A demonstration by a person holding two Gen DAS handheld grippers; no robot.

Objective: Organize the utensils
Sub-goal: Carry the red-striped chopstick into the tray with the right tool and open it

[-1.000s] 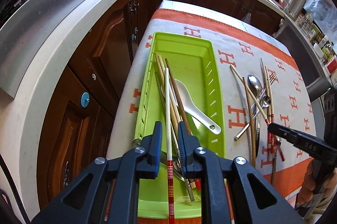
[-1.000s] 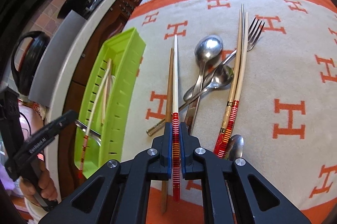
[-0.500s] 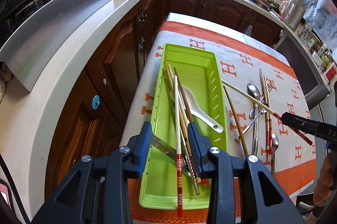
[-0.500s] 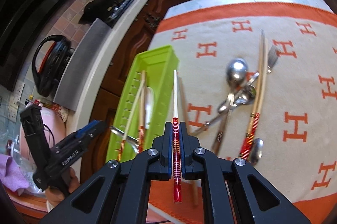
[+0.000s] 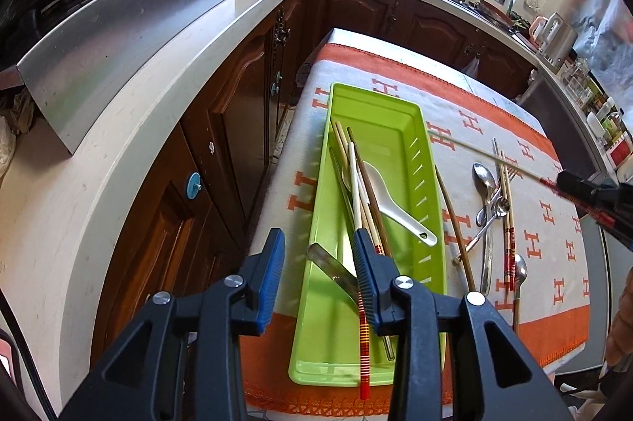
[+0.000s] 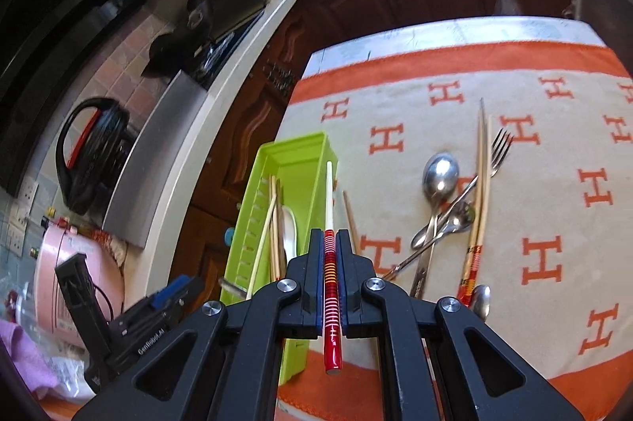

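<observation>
Two grippers: one per hand, above a table laid with a cream cloth [image 6: 514, 191] patterned in orange H shapes.
Left gripper [image 5: 318, 258]: jaws parted, gripping nothing, over the near end of a long lime-green plastic tray [image 5: 399, 120].
Tray contents: chopsticks, a white ceramic spoon [image 5: 395, 199], a metal utensil.
Right gripper [image 6: 331, 255]: jaws clamped on a white chopstick with a red striped handle [image 6: 330, 262], lifted beside the tray.
Cloth: steel spoons [image 6: 439, 175], a fork [image 6: 500, 148], more chopsticks.
</observation>
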